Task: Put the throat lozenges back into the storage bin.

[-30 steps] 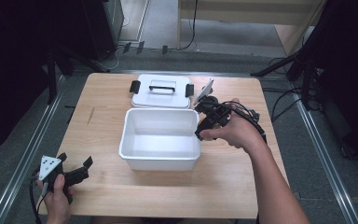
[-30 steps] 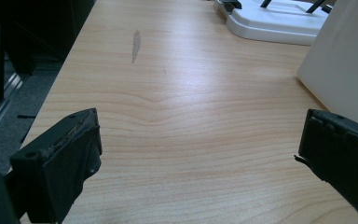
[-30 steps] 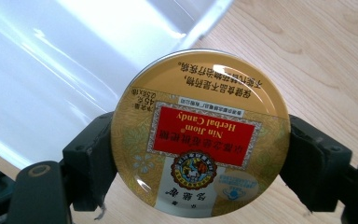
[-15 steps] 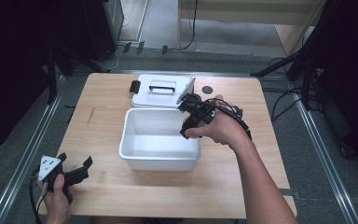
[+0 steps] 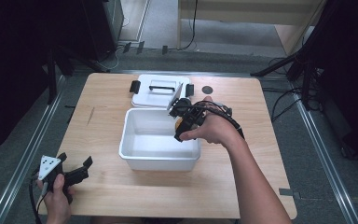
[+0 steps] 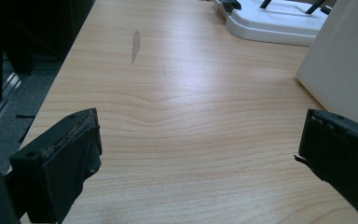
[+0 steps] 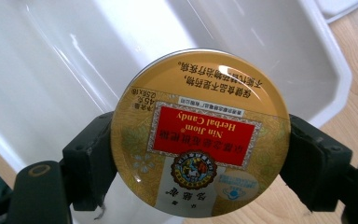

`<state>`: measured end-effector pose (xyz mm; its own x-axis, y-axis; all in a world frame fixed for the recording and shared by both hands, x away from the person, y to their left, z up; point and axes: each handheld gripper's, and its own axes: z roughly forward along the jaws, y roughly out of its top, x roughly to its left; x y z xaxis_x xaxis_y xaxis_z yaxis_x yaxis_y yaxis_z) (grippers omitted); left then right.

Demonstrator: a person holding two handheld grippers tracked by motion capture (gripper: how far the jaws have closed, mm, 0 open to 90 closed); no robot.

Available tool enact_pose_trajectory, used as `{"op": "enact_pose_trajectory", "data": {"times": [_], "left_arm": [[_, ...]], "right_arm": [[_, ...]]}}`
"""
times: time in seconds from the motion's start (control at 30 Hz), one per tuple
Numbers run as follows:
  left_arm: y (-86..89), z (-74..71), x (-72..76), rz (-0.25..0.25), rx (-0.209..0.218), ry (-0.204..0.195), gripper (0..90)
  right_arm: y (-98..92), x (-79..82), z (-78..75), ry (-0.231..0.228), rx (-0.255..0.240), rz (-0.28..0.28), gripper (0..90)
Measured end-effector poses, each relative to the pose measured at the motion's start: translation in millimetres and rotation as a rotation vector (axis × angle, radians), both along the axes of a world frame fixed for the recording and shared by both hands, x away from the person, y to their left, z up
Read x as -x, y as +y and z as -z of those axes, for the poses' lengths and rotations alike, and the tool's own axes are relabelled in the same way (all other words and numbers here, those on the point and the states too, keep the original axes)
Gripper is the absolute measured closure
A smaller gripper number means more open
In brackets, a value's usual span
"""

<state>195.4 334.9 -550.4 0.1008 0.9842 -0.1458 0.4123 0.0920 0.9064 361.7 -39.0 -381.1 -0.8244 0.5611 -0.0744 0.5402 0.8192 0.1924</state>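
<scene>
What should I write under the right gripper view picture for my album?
The right gripper pinches a round gold candy tin between its fingers above an open white bin.

1. The left gripper is black, with a grey three-cornered plate on top carrying small dark dots, and a cable trailing from it.
2. Its jaws have worn, frayed black pads.
3. The right gripper is black, looped with dark cables.
4. Both forearms are bare, without sleeves.
</scene>
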Motion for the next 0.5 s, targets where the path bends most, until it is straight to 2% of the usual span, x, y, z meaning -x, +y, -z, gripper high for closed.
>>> {"op": "enact_pose_trajectory", "data": {"times": [0.03, 0.2, 0.37, 0.5], "left_arm": [[0.0, 0.0, 0.0, 0.001, 0.001, 0.0, 0.0], [0.0, 0.2, -0.2, 0.0, 0.003, -0.001, 0.0], [0.0, 0.2, 0.0, 0.001, 0.003, 0.0, 0.0], [0.1, 0.1, 0.0, 0.002, 0.002, 0.001, 0.0]], "right_arm": [[0.7, -0.4, 3.7, -0.001, 0.006, -0.023, 20.5], [2.9, -0.1, 10.9, 0.001, 0.023, -0.059, 20.5], [4.5, -0.1, 22.9, 0.008, 0.032, -0.125, 20.5], [4.1, -0.4, 31.5, 0.017, 0.034, -0.139, 20.5]]}}
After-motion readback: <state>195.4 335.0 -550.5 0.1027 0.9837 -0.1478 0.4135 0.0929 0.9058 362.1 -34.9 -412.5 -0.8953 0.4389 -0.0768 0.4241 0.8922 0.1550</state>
